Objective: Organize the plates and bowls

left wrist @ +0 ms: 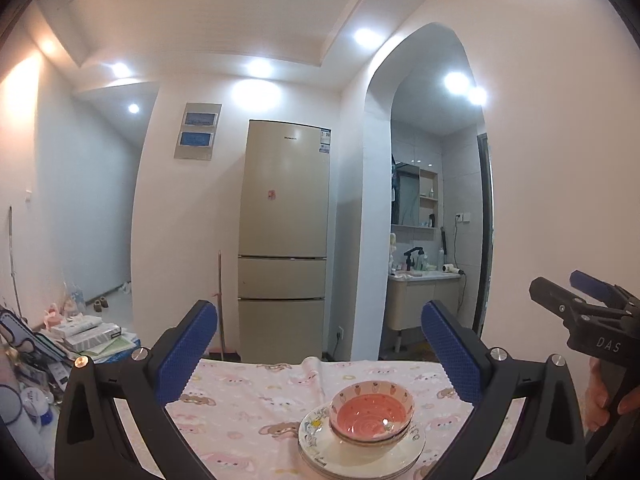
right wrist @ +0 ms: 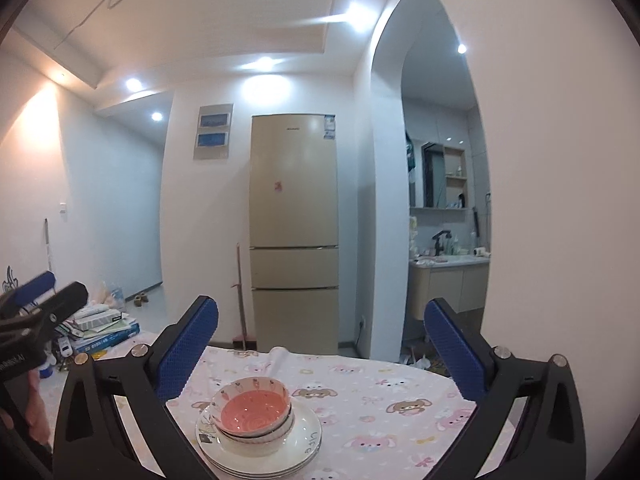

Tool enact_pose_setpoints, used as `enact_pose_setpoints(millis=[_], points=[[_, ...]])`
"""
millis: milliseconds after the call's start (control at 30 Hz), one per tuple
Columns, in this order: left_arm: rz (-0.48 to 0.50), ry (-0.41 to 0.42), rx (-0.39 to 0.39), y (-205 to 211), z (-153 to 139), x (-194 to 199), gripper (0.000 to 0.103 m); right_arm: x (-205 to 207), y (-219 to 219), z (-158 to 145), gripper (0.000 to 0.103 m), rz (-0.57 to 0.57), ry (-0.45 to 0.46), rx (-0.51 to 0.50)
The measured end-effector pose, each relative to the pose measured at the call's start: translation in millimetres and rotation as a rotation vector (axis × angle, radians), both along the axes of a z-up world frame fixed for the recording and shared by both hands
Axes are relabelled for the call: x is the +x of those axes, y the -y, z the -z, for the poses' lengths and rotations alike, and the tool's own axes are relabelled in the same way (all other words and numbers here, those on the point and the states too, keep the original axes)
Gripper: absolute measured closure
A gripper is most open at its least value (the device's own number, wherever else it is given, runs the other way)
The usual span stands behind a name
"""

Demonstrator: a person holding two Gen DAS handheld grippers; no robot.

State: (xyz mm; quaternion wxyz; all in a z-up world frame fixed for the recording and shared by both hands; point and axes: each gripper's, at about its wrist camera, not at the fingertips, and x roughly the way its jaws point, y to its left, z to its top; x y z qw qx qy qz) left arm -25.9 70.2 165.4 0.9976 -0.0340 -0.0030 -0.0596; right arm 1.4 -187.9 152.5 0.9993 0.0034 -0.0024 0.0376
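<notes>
Both claws, left claw (left wrist: 320, 344) and right claw (right wrist: 322, 344), spread empty; two bowls (left wrist: 372, 414) atop stacked plates (left wrist: 360, 454).

The stack of plates (left wrist: 360, 454) is cut by the bottom edge in the left wrist view, and how many bowls (left wrist: 372, 412) sit nested I cannot tell. The small things at the washbasin (left wrist: 424, 276) are too small to name. The hand (left wrist: 604, 396) is half hidden.
</notes>
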Motion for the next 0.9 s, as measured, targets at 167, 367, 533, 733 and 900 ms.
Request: enact_pose_setpoints(millis=[167,367,533,733,900], points=[[-0.019,-0.052,0.001,-1,30,-6,0.0,-16,-3,28,0.0,-0.077,0.019,0.018],[-0.029,-0.066,-0.035,0,81,-7,0.0,-31,-7,70,0.0,-0.019,0.115,0.096],[-0.042,-0.082,-0.025,5,113,-3,0.0,-31,-17,99,0.0,0.046,0.135,0.081],[-0.044,-0.088,0.029,11,142,2,0.0,-15,-22,126,0.0,0.031,0.023,0.07],[-0.063,-0.125,0.038,10,152,13,0.0,-6,-23,137,0.0,0.032,-0.023,0.057]])
